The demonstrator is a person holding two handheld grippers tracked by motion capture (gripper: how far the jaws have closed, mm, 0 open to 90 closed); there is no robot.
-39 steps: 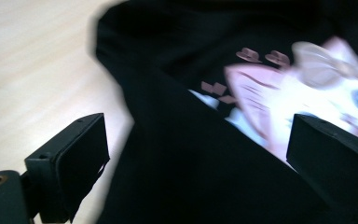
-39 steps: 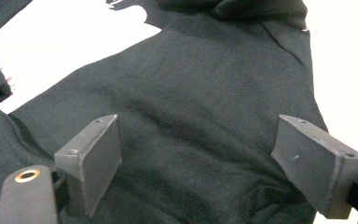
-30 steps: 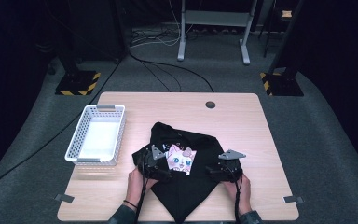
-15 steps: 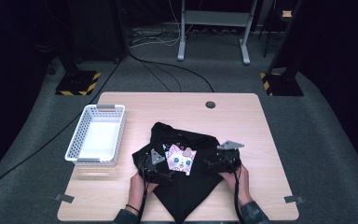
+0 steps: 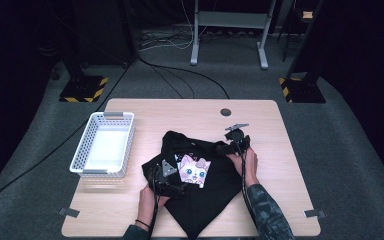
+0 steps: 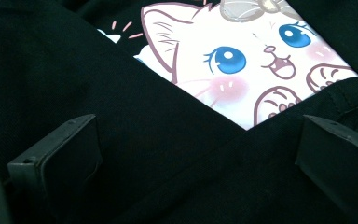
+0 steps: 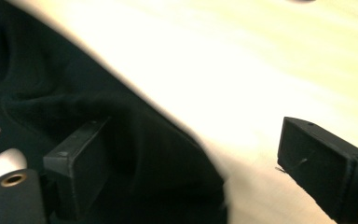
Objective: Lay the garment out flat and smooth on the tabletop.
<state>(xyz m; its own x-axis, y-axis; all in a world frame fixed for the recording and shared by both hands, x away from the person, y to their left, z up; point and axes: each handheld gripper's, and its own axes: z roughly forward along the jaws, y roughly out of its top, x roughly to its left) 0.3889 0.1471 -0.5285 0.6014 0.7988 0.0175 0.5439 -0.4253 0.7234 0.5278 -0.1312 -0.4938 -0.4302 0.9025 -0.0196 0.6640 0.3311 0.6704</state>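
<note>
Nearest, at the bottom centre of the high view, the person's two forearms come in over the near edge of the wooden table (image 5: 280, 125). A black garment (image 5: 205, 200) lies crumpled in the lower middle of the frame, its cat print (image 5: 195, 170) facing up. The left gripper (image 5: 166, 175) rests on the garment's left part, just left of the print; in the left gripper view its jaws stand wide apart over black cloth, with the cat print (image 6: 242, 60) in the upper half of that frame. Farther up and right, the right gripper (image 5: 235, 140) sits at the garment's upper right edge; in the right gripper view its jaws are apart, one over cloth, one over bare wood. Left of centre stands a white basket (image 5: 82, 150). Beyond the table, cables (image 5: 180, 70) cross the grey floor.
</note>
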